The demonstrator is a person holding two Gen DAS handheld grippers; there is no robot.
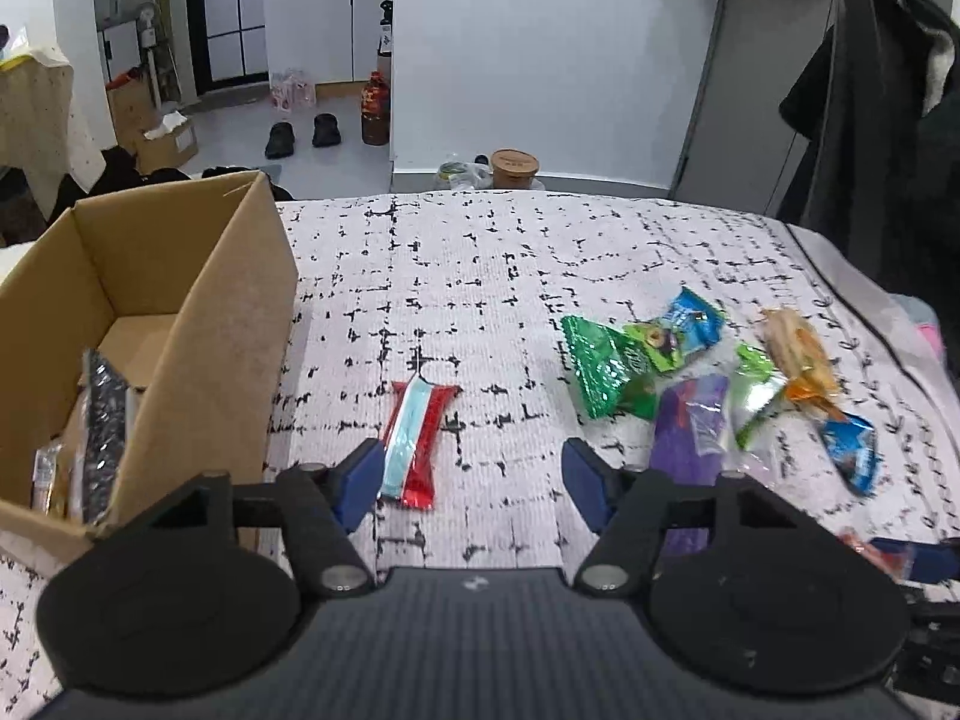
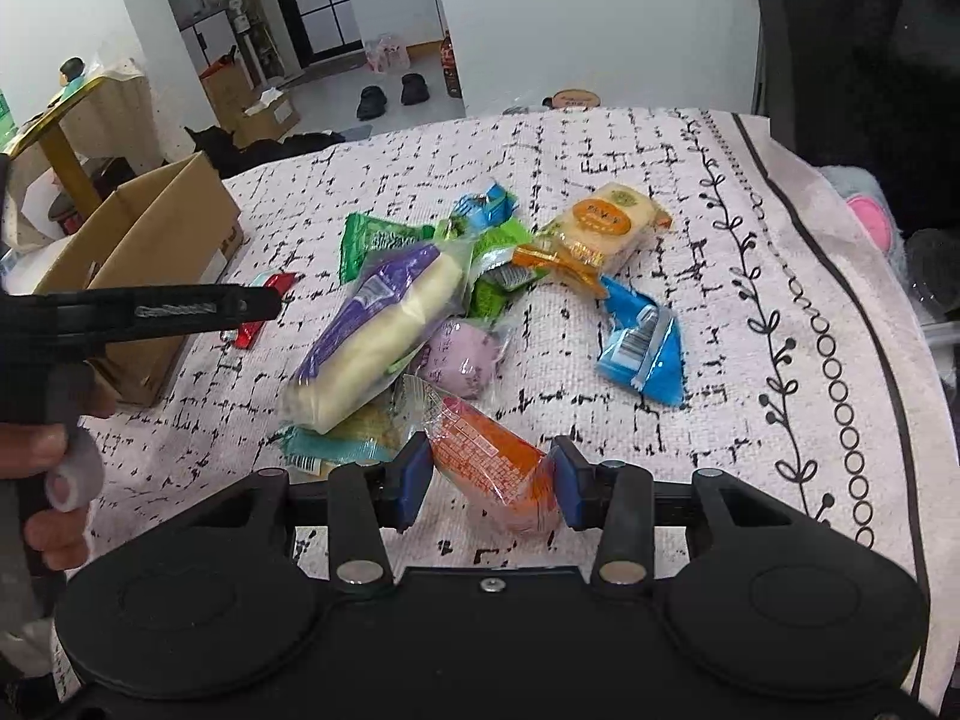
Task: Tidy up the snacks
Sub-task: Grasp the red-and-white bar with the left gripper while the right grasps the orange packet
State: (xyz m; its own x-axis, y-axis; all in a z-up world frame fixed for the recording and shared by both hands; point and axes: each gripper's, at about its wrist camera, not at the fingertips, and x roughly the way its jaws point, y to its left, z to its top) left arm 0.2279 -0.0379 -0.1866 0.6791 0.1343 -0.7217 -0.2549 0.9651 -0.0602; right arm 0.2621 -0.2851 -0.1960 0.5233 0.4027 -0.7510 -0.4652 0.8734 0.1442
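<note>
Closest to the right wrist camera, the right gripper (image 2: 489,489) has its blue pads on either side of an orange-wrapped snack (image 2: 489,459); they look pressed to the wrapper, though whether they truly bite or only bracket it is hard to judge from this angle. To do this step well, I would squeeze on the firm body of the pack, not the loose crimped end, and lift straight up so the neighbours are not dragged along. Just beyond lies the heap: a long purple-and-cream bread roll (image 2: 384,330), a small mauve bun (image 2: 465,357), a blue packet (image 2: 645,351), green packets (image 2: 375,240) and an orange-labelled cake (image 2: 606,225), several overlapping so their edges are hidden. On the other side, the left gripper (image 1: 471,480) stands spread wide and holds nothing, its left pad just beside a red bar with a pale stripe (image 1: 414,441) on the patterned cloth (image 1: 480,276). Further left stands the cardboard box (image 1: 198,324), open at the top, with a dark speckled packet (image 1: 105,420) and others already inside; its near part is cut off by the frame, so how full it is cannot be told. Printing on the wrappers is too small to read.
</note>
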